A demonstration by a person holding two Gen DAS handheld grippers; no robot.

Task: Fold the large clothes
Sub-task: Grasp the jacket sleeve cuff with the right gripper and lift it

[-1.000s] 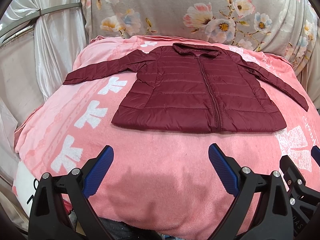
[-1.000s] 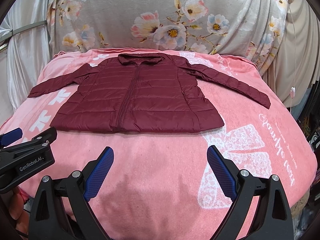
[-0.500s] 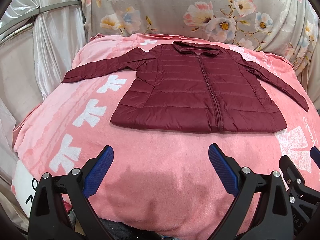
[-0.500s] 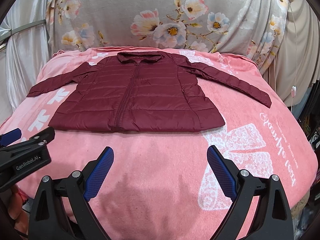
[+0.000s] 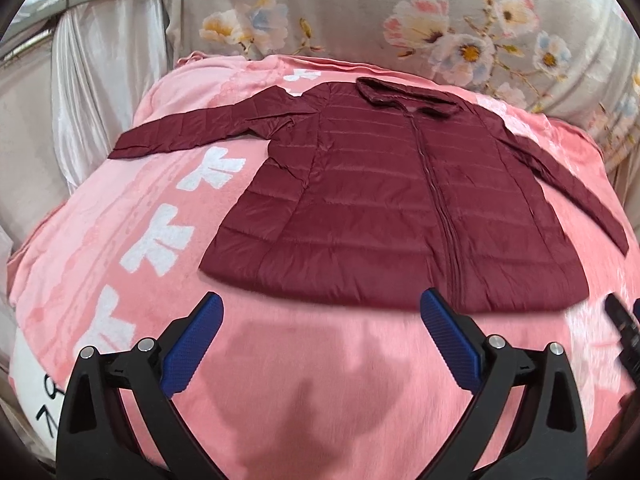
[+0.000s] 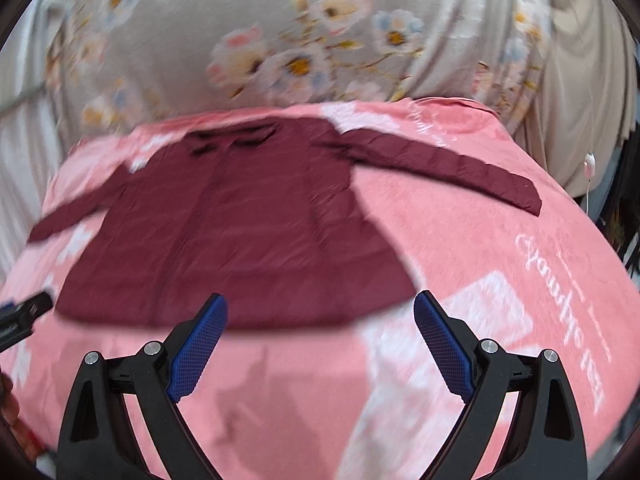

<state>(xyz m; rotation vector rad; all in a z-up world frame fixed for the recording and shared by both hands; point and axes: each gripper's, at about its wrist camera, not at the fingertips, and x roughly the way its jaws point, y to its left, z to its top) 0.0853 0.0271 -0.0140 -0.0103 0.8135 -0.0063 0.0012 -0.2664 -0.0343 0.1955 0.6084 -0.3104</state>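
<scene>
A dark red quilted jacket [image 5: 384,208] lies flat, front up and zipped, on a pink blanket [image 5: 320,380], hood at the far end and both sleeves spread out to the sides. It also shows, blurred, in the right wrist view [image 6: 240,236]. My left gripper [image 5: 322,316] is open and empty, just short of the jacket's near hem. My right gripper [image 6: 320,312] is open and empty, its tips over the near hem towards the jacket's right corner.
The pink blanket [image 6: 460,248] with white bows and lettering covers a rounded bed. A flowered grey cloth [image 5: 440,16] hangs behind it, and pale satin drapes [image 5: 80,92] hang on the left. The bed edges drop off left and right.
Both grippers have moved forward towards the jacket's near hem. The right wrist view is now blurred from motion. Both grippers stay open.
</scene>
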